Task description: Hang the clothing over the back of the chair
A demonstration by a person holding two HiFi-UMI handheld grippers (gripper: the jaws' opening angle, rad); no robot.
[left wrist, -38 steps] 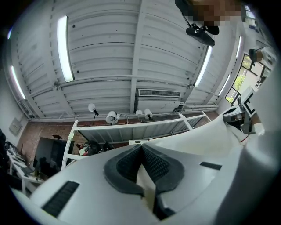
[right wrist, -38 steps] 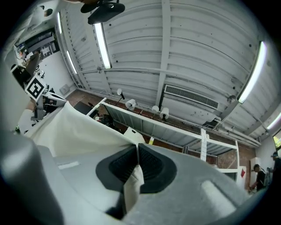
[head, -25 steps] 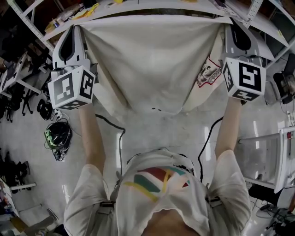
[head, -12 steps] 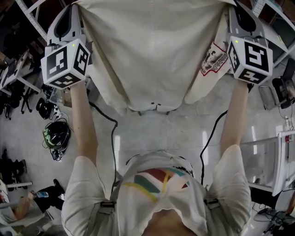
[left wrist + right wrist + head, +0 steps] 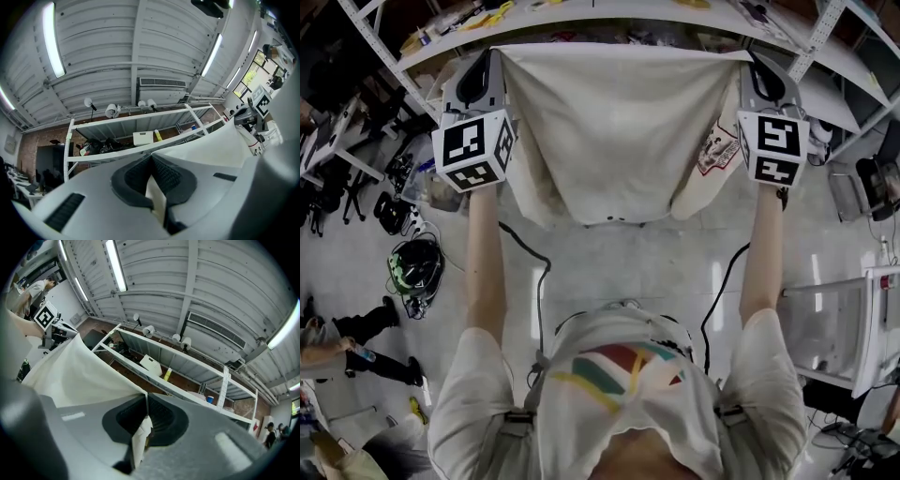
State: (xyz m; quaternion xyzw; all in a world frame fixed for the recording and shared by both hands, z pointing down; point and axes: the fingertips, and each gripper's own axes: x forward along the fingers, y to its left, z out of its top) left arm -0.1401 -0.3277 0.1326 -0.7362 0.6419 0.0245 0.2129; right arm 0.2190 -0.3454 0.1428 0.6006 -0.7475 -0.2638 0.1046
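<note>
Cream garment (image 5: 614, 131) hangs spread between the left hand-held gripper (image 5: 494, 56) and the right hand-held gripper (image 5: 750, 61) in the head view. Both have come down and drawn closer together than half a second ago, and the shelf (image 5: 609, 19) shows beyond them again. In the left gripper view, the jaws are pinched on one corner of the garment. In the right gripper view, the jaws are clamped on another corner, and the fabric stretches away to the left.

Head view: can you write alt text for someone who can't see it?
A cream garment hangs spread wide between two raised tools, the left tool shut on one top corner and the right tool shut on the other. Seen from above, the person's bare forearms reach forward toward a white shelf rack.
</note>
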